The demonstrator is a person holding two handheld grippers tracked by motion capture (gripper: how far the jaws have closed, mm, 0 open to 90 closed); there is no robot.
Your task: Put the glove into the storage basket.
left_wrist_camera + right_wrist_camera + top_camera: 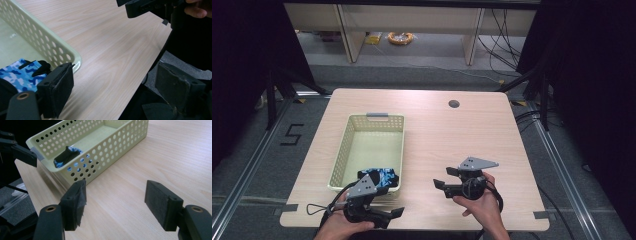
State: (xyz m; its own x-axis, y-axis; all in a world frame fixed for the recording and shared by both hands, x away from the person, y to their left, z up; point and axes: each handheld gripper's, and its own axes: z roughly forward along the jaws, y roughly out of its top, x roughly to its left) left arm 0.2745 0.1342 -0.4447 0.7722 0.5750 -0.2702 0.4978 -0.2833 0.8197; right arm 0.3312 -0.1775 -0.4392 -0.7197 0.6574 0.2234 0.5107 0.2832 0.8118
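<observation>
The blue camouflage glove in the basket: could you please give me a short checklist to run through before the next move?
1. Blue camouflage glove lies inside the basket, at its near end: ok.
2. Left claw open, nothing between its jaws: ok.
3. Right claw open and empty above the table: ok.
4. Both claws outside the basket: ok.
5. Basket sits fully on the table: ok.
6. Glove lying flat: cannot tell.

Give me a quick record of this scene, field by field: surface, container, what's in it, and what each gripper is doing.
surface: wooden table
container: pale perforated basket, on the table's left half
contents: blue camouflage glove at the basket's near end
left gripper: open, holds nothing, at the basket's near corner
right gripper: open, holds nothing, over bare table right of the basket
</observation>
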